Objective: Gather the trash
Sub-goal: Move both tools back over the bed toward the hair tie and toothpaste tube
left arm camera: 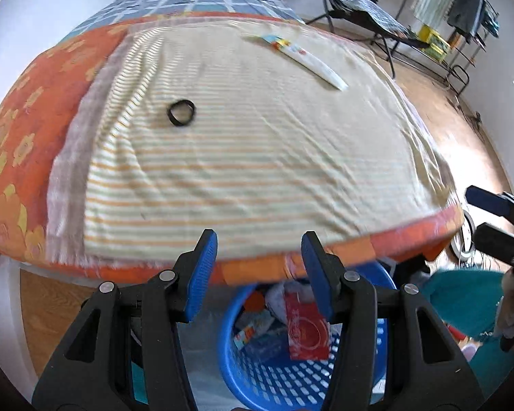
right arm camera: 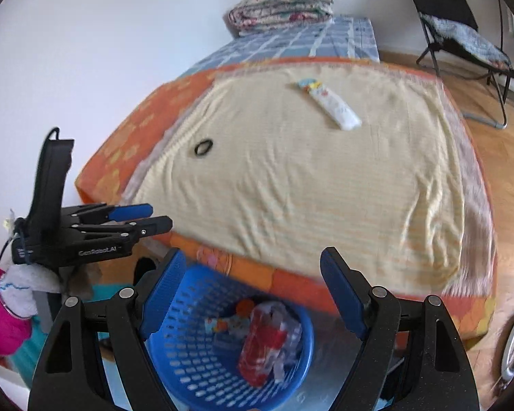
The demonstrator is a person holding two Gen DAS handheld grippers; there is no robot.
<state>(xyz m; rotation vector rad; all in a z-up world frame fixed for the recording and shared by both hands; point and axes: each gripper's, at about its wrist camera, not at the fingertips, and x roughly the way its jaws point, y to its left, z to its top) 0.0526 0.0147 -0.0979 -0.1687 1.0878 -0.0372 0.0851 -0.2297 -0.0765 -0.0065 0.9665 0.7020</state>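
Left wrist: left gripper half-open, empty; black hair tie at 11 o'clock, wrapper at 1. Right gripper wide, empty, above blue basket.

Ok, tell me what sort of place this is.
Most likely a bedroom in a home. A bed with a striped sheet fills the view, a folded quilt lies at its far end, and a folding chair stands on the wooden floor.
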